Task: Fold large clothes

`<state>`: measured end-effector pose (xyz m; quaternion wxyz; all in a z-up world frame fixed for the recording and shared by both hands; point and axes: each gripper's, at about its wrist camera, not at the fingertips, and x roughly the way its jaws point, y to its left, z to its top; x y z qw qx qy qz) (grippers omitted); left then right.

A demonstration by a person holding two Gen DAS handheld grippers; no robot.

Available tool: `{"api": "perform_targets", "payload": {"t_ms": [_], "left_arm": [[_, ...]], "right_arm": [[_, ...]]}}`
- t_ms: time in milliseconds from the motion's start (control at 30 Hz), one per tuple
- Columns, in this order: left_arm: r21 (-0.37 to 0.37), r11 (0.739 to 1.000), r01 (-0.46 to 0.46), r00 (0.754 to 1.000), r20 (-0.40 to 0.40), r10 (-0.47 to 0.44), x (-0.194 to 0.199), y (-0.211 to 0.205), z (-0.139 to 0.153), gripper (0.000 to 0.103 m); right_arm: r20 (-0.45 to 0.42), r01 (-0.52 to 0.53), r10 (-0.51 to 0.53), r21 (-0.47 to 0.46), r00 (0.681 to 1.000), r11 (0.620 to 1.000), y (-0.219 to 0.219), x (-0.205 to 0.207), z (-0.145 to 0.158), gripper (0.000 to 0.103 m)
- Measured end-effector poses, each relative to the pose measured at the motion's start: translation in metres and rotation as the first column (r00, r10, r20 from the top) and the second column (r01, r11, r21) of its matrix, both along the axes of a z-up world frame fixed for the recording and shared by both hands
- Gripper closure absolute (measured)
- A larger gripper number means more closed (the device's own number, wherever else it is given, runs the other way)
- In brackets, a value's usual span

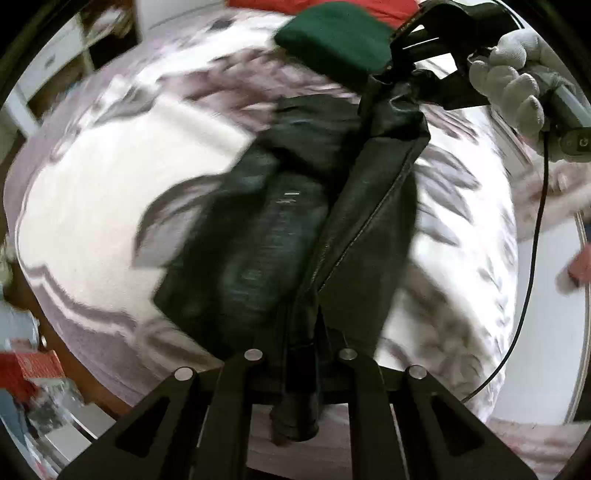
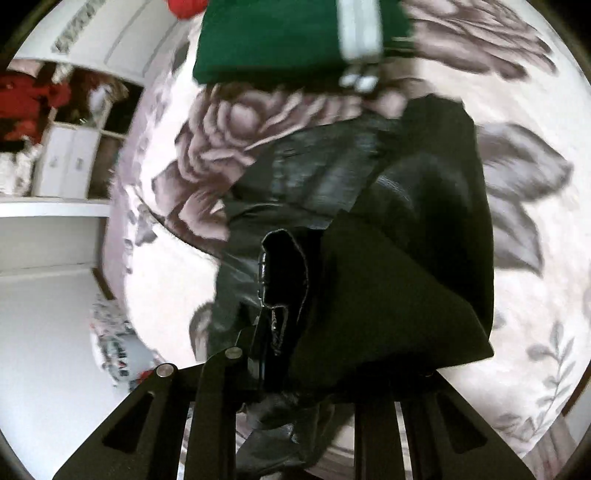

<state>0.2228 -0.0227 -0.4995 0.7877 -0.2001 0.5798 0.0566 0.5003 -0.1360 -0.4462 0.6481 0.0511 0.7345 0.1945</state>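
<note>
A black leather garment (image 1: 369, 229) hangs stretched between both grippers above a bed with a grey-flowered cover (image 1: 110, 184). My left gripper (image 1: 301, 354) is shut on a bunched edge of it. At the top right of the left wrist view, my right gripper (image 1: 391, 70), held by a white-gloved hand (image 1: 509, 85), pinches the garment's far end. In the right wrist view the right gripper (image 2: 295, 365) has leather (image 2: 388, 258) bunched between its jaws, and cloth covers its right finger. A folded green garment (image 1: 332, 40) (image 2: 277, 37) lies on the bed beyond.
A red cloth (image 1: 388, 9) lies behind the green one. White cupboards (image 2: 70, 162) and red things (image 2: 29, 99) stand past the bed's left edge, with pale floor (image 2: 44, 332) below. A black cable (image 1: 532, 258) hangs at the right. A red box (image 1: 33, 369) sits at lower left.
</note>
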Motion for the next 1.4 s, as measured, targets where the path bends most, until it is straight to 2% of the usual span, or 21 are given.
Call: {"api": "perform_targets", "payload": {"t_ms": [200, 267, 333, 367, 400, 467, 533, 567, 600, 700, 867, 933, 967, 1000, 1067, 1100, 1167, 1233, 1300, 1367, 1400], "left_arm": [[-0.105, 0.992, -0.069, 0.994, -0.088, 0.059, 0.018, 0.084, -0.084, 0.094], [-0.190, 0.977, -0.100, 0.989, -0.130, 0.075, 0.024, 0.104, -0.109, 0.090], [-0.298, 0.944, -0.140, 0.983, -0.155, 0.097, 0.023, 0.116, -0.117, 0.089], [-0.334, 0.931, -0.146, 0.982, -0.164, 0.096, 0.021, 0.118, -0.115, 0.087], [-0.351, 0.925, -0.145, 0.982, -0.168, 0.091, 0.020, 0.120, -0.113, 0.085], [-0.343, 0.930, -0.131, 0.984, -0.160, 0.080, 0.015, 0.120, -0.098, 0.077], [-0.264, 0.958, -0.108, 0.984, -0.165, 0.065, 0.013, 0.119, -0.081, 0.052], [-0.231, 0.968, -0.095, 0.985, -0.164, 0.058, 0.014, 0.120, -0.073, 0.026], [-0.213, 0.973, -0.089, 0.986, -0.160, 0.055, 0.015, 0.121, -0.067, 0.017], [-0.179, 0.982, -0.067, 0.991, -0.125, 0.045, 0.034, 0.128, -0.044, 0.017], [-0.154, 0.987, 0.051, 0.999, 0.001, -0.052, 0.126, 0.108, -0.019, 0.017], [-0.149, 0.984, 0.100, 0.994, 0.060, -0.092, 0.166, 0.098, -0.013, 0.017], [-0.140, 0.982, 0.124, 0.990, 0.089, -0.112, 0.194, 0.085, -0.012, 0.017], [-0.125, 0.984, 0.129, 0.989, 0.090, -0.119, 0.210, 0.084, -0.015, 0.017], [-0.052, 0.992, 0.113, 0.993, 0.045, -0.111, 0.252, 0.078, -0.036, 0.017], [0.003, 0.996, 0.094, 0.995, -0.016, -0.093, 0.272, 0.081, -0.055, 0.015], [-0.046, 0.997, 0.069, 0.991, -0.110, -0.074, 0.295, 0.096, -0.094, 0.012], [-0.131, 0.991, 0.018, 0.986, -0.163, -0.039, 0.301, 0.115, -0.125, 0.000], [-0.184, 0.983, 0.001, 0.985, -0.169, -0.033, 0.300, 0.125, -0.140, 0.000], [-0.176, 0.984, 0.022, 0.988, -0.148, -0.049, 0.297, 0.125, -0.139, 0.000], [-0.167, 0.985, 0.033, 0.988, -0.143, -0.058, 0.297, 0.124, -0.136, 0.000]], "right_arm": [[-0.058, -0.068, 0.055, -0.240, 0.997, 0.969, 0.121, 0.009, -0.084, 0.081], [-0.083, -0.039, 0.015, -0.291, 0.996, 0.956, 0.133, 0.014, -0.108, 0.081], [-0.123, -0.037, -0.002, -0.314, 0.992, 0.949, 0.141, 0.019, -0.124, 0.074], [-0.150, -0.037, -0.006, -0.281, 0.989, 0.959, 0.141, 0.021, -0.124, 0.060], [-0.181, -0.023, -0.015, -0.208, 0.983, 0.978, 0.138, 0.022, -0.120, 0.035], [-0.231, 0.022, -0.033, -0.049, 0.972, 0.999, 0.125, 0.027, -0.102, 0.019], [-0.268, 0.098, -0.074, 0.078, 0.961, 0.992, 0.099, 0.032, -0.081, 0.019], [-0.276, 0.132, -0.094, 0.123, 0.956, 0.984, 0.087, 0.035, -0.072, 0.019], [-0.269, 0.170, -0.123, 0.157, 0.955, 0.973, 0.072, 0.039, -0.061, 0.019], [-0.182, 0.246, -0.211, 0.203, 0.960, 0.948, 0.020, 0.052, -0.028, 0.019], [-0.055, 0.357, -0.354, 0.064, 0.934, 0.932, -0.064, 0.068, -0.023, 0.020], [-0.010, 0.393, -0.393, 0.034, 0.920, 0.919, -0.087, 0.067, -0.029, 0.033], [-0.003, 0.396, -0.396, 0.024, 0.918, 0.918, -0.092, 0.070, -0.034, 0.056], [-0.009, 0.387, -0.387, 0.019, 0.922, 0.922, -0.097, 0.071, -0.039, 0.064], [-0.026, 0.372, -0.371, 0.057, 0.928, 0.926, -0.103, 0.074, -0.052, 0.065], [-0.028, 0.364, -0.363, 0.073, 0.932, 0.929, -0.102, 0.074, -0.055, 0.065], [-0.066, 0.338, -0.331, 0.165, 0.941, 0.927, -0.094, 0.084, -0.069, 0.065], [-0.121, 0.343, -0.322, 0.257, 0.939, 0.904, -0.086, 0.094, -0.088, 0.065], [-0.118, 0.354, -0.335, 0.247, 0.935, 0.902, -0.081, 0.108, -0.110, 0.065], [-0.069, 0.337, -0.331, 0.146, 0.941, 0.930, -0.074, 0.121, -0.133, 0.065], [-0.088, 0.316, -0.308, 0.106, 0.947, 0.943, -0.069, 0.126, -0.151, 0.067]]}}
